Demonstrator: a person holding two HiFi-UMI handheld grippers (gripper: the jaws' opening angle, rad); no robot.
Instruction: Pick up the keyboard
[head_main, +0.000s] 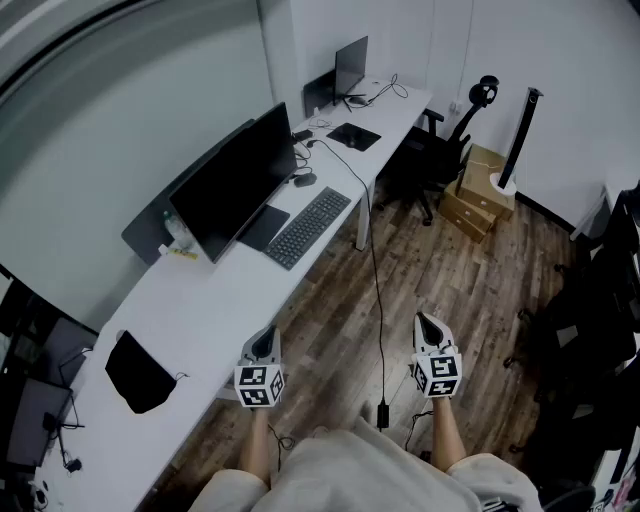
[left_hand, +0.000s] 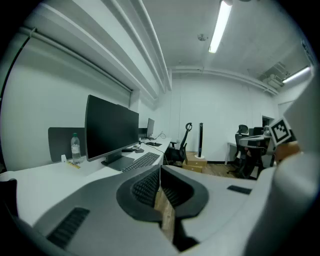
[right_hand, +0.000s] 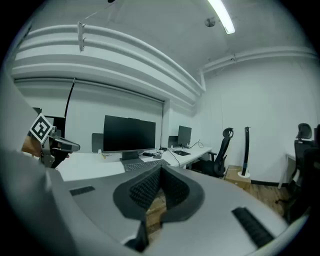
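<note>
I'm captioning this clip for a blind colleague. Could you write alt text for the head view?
A person beside a long white desk holds the left gripper and right gripper forward, both shut and empty. Farther along the desk, a dark keyboard lies in front of a large black monitor.

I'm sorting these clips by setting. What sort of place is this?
Most likely an office. A long white desk carries a large monitor and a keyboard, a second screen stands further along it, and a black office chair sits at its far end.
</note>
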